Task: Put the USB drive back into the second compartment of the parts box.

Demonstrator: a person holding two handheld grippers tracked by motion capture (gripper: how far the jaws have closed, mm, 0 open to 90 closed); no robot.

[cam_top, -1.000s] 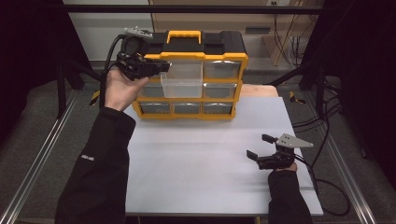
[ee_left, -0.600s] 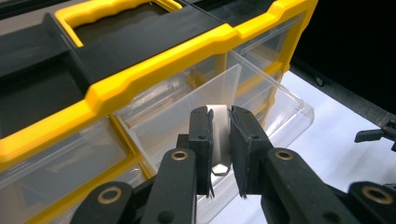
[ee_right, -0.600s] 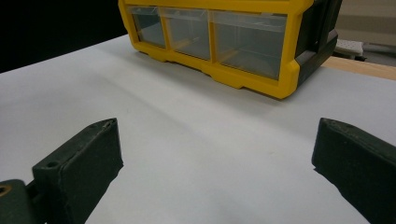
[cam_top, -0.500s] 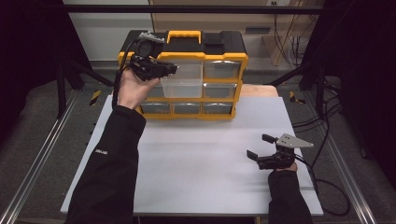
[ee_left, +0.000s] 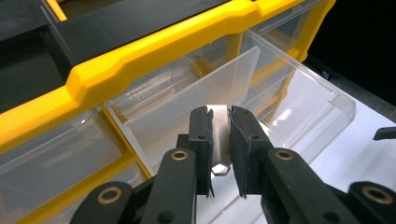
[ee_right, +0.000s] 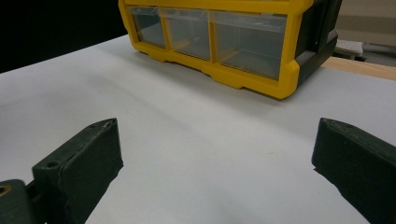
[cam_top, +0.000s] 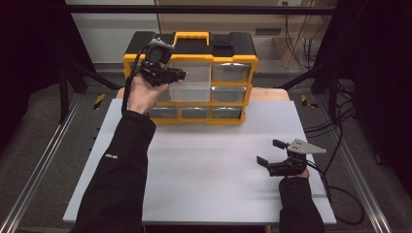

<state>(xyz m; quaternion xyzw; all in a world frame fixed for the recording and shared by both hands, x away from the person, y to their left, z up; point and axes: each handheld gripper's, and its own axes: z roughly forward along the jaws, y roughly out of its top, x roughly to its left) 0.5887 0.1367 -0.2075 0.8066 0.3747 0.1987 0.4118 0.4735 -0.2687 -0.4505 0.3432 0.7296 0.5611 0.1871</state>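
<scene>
Your left gripper [ee_left: 219, 154] has its fingers [ee_left: 201, 140] pinching a small metal piece [ee_left: 219, 135], silvery and flat-sided with a hex-looking lower end, held above the pulled-out clear drawer [ee_left: 280, 107] of the yellow organiser [cam_top: 192, 80] at the far side of the counter [cam_top: 204, 160]. Your right gripper [cam_top: 272, 160] rests near the counter's right edge, fingers spread wide, holding nothing. The risk: let go too high or too near the drawer's front lip and the piece may bounce out onto the counter. A tilted release could also drop it behind the clear divider [ee_left: 224, 79], into the wrong section.
</scene>
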